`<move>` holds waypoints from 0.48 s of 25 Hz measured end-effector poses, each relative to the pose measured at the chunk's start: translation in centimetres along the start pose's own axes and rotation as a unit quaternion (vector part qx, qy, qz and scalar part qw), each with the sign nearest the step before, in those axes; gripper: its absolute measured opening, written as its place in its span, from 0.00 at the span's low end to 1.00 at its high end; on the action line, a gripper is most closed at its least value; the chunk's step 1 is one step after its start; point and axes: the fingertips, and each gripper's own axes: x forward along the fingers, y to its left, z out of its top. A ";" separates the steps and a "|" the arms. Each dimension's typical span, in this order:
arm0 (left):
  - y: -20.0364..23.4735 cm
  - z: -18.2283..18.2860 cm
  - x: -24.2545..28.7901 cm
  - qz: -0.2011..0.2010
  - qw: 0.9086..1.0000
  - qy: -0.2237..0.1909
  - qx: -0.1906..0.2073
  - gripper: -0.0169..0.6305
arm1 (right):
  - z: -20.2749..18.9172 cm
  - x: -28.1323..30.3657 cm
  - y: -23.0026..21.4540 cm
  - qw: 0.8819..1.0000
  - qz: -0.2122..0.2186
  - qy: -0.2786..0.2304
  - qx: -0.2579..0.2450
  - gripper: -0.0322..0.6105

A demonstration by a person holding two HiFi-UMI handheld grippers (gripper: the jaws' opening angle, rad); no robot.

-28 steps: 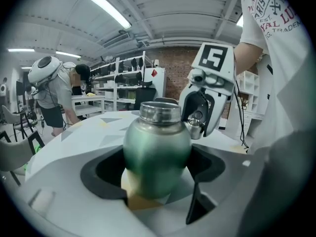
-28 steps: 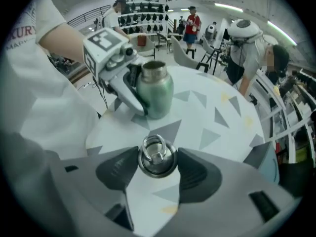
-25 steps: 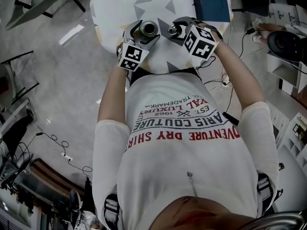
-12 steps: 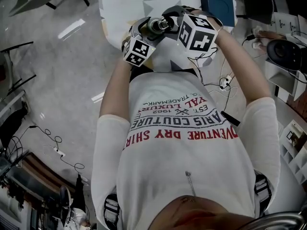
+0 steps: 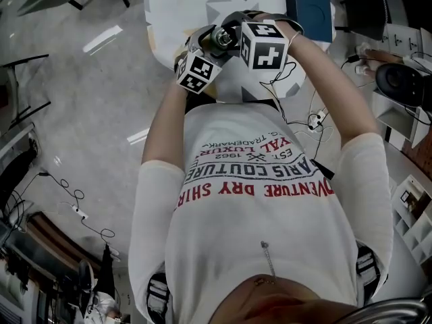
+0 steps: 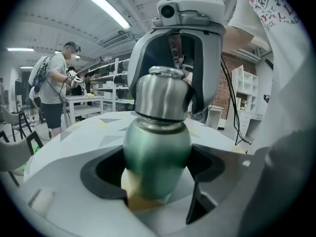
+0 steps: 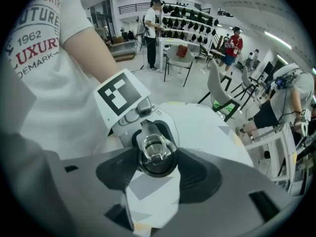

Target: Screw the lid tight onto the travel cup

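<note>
At the top centre of the head view, above the white tabletop point(image 5: 172, 2), the left claw point(image 6: 157, 171) was clamped on the green body of the travel cup point(image 6: 157, 149). The right claw point(image 7: 157, 158) was closed around the steel lid point(image 6: 163, 95), which sat on the cup's mouth.

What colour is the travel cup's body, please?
The travel cup is green, clearest in the left gripper view.

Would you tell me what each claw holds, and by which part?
The left claw grips the green cup around its body; the right claw grips the lid by its sides.
</note>
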 end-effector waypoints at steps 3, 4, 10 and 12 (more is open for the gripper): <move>0.0 0.0 0.0 0.002 1.000 -0.001 -0.001 0.62 | 0.0 0.2 0.0 1.000 0.002 0.007 -0.001 0.45; 0.0 0.1 0.0 0.002 1.000 -0.001 -0.001 0.62 | 0.0 0.2 0.0 1.000 0.003 0.010 0.001 0.45; -0.1 0.0 0.0 0.001 1.000 0.000 -0.002 0.62 | 0.1 0.4 -0.4 0.995 0.018 -0.015 0.099 0.45; 0.0 0.1 0.0 0.001 1.000 -0.001 -0.001 0.62 | 0.1 0.3 -0.7 0.992 0.006 -0.009 0.123 0.45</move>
